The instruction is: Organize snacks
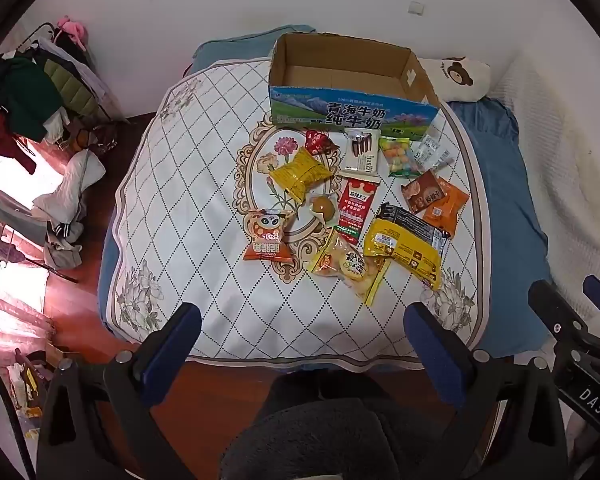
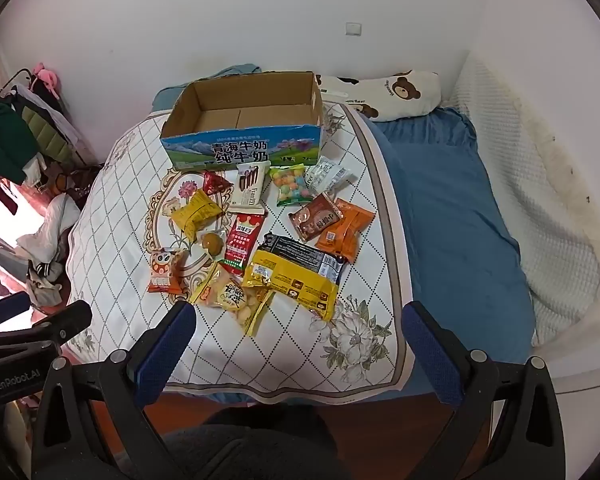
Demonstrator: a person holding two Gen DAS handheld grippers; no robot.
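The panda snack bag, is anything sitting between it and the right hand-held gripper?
Nothing visible does. The panda snack bag lies alone at the pile's near left edge, and only bare quilt separates it from the open right hand-held gripper.

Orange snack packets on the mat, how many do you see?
2. The orange panda packet lies at the pile's left edge. The plain orange packet lies at the right edge, partly under the brown packet. Overlaps could hide more.
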